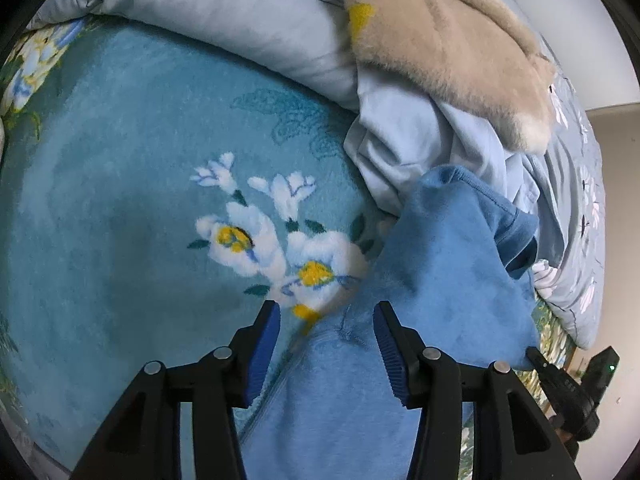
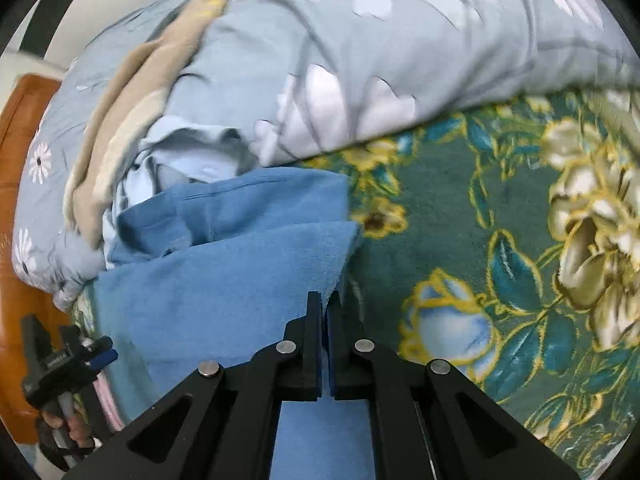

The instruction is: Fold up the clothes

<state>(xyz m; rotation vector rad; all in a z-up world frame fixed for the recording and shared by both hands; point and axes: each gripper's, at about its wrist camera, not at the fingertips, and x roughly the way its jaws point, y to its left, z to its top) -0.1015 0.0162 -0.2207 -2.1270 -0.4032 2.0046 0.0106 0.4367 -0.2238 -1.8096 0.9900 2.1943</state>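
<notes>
A blue fleece garment (image 1: 436,280) lies on a teal flowered blanket (image 1: 120,200) on a bed. My left gripper (image 1: 326,312) is open, its jaws standing over the garment's left edge where it meets the blanket. In the right wrist view the same garment (image 2: 224,276) is pulled up into a fold. My right gripper (image 2: 325,300) is shut on its right edge. The left gripper also shows in the right wrist view (image 2: 80,354) at the lower left. The right gripper's body shows in the left wrist view (image 1: 568,384) at the lower right.
A pale blue garment (image 1: 420,144) and a beige fluffy one (image 1: 448,44) are piled behind the blue one. A light blue flowered duvet (image 2: 400,48) is bunched at the back. A green flowered blanket (image 2: 500,220) covers the bed to the right. An orange headboard (image 2: 24,160) stands at the left.
</notes>
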